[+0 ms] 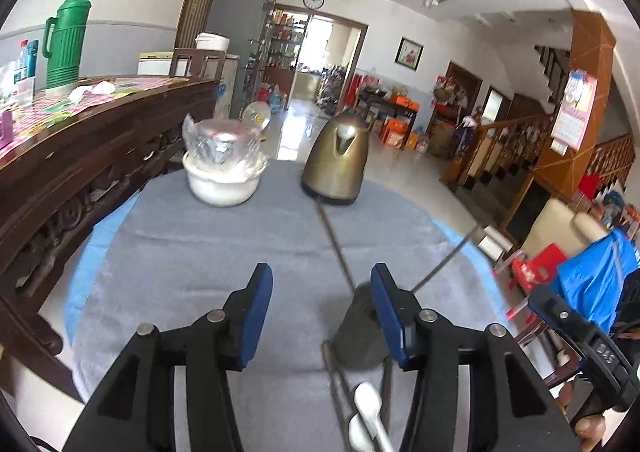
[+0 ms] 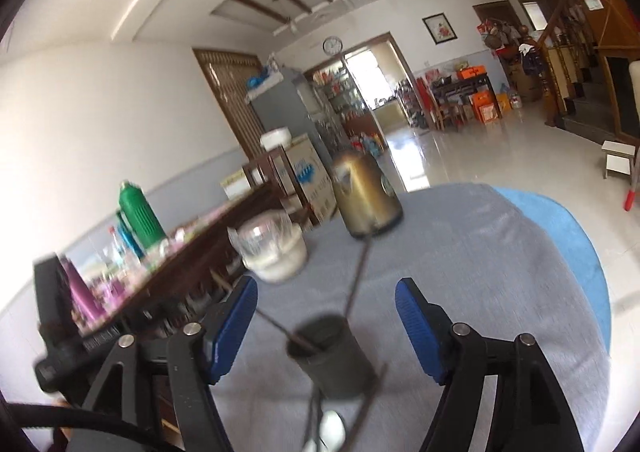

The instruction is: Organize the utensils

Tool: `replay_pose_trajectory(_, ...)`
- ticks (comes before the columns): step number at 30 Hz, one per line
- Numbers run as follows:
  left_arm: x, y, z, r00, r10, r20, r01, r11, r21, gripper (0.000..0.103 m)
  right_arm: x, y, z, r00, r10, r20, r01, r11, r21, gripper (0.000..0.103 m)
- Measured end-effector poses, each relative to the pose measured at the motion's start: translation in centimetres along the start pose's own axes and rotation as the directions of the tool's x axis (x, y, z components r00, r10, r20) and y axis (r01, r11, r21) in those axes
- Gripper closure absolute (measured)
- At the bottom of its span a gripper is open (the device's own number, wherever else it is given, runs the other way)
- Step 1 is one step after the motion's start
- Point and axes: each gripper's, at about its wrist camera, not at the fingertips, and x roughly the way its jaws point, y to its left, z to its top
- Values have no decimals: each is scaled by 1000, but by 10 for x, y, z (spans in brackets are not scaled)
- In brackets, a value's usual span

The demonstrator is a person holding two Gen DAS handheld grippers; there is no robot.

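Nearest the left wrist camera, two white plastic spoons (image 1: 366,410) lie on the grey cloth-covered round table (image 1: 192,252), just below the blue-padded left gripper (image 1: 322,316), alongside a few thin dark chopsticks (image 1: 340,404) that also rest flat on the cloth. Their long axes run roughly away from the camera, toward the dark cylindrical utensil holder (image 1: 360,326) standing upright just beyond them. That holder sits close against the inner face of the left gripper's right-hand pad, and two chopsticks already lean out of it.

The left gripper is spread wide and carries nothing. The right gripper (image 2: 324,326) is likewise wide apart and empty; in its blurred view the holder (image 2: 332,356) stands between and slightly below its pads, with the loose utensils (image 2: 332,428) nearer the lens.

Judging by this layout, the loose spoons and chopsticks lie on the near side of the holder, so either gripper would need to tip down and back toward its own camera to reach them. The left seems marginally closer.

Farther off stand a brass-coloured electric kettle (image 1: 338,161) and a white bowl topped with a plastic-wrapped dish (image 1: 222,167).
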Motion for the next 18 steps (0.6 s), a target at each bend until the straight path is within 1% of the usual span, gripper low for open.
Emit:
replay_pose_trajectory(1, 1, 1, -8, 1000, 16, -15, -16, 1000, 6, 51, 5, -3, -7, 999, 11, -44, -11, 1000, 7, 58)
replay_pose_trajectory(2, 1, 2, -11, 999, 22, -26, -22, 1000, 7, 51, 9, -5, -13, 997, 20, -76, -20, 1000, 12, 65)
replay_pose_trajectory(3, 2, 4, -18, 999, 27, -46, -26, 1000, 6, 51, 13, -8, -21, 993, 28, -112, -27, 1000, 14, 66)
replay_pose_trajectory(5, 5, 7, -32, 996, 39, -85, -39, 999, 0, 51, 21, -10, -36, 985, 42, -169, -39, 999, 17, 66)
replay_pose_trajectory(7, 8, 9, -44, 991, 46, -123, -47, 999, -5, 51, 27, -11, -51, 973, 75, -218, -69, 997, 34, 66)
replay_pose_trajectory(9, 12, 10, -58, 982, 54, -181, -55, 998, -4, 51, 37, -9, -65, 954, 105, -282, -98, 994, 41, 66)
replay_pose_trajectory(11, 15, 10, -70, 973, 59, -221, -61, 998, -1, 51, 51, -10, -79, 928, 118, -352, -102, 993, 63, 66)
replay_pose_trajectory(14, 14, 8, -87, 961, 63, -269, -63, 998, 10, 51, 64, -16, -96, 897, 155, -414, -107, 985, 135, 66)
replay_pose_trajectory(17, 13, 5, -100, 948, 59, -311, -54, 998, 22, 51, 68, -18, -108, 873, 189, -450, -116, 976, 186, 66)
replay_pose_trajectory(18, 13, 3, -104, 945, 53, -323, -47, 999, 27, 51, 68, -19, -111, 871, 183, -457, -106, 976, 188, 66)
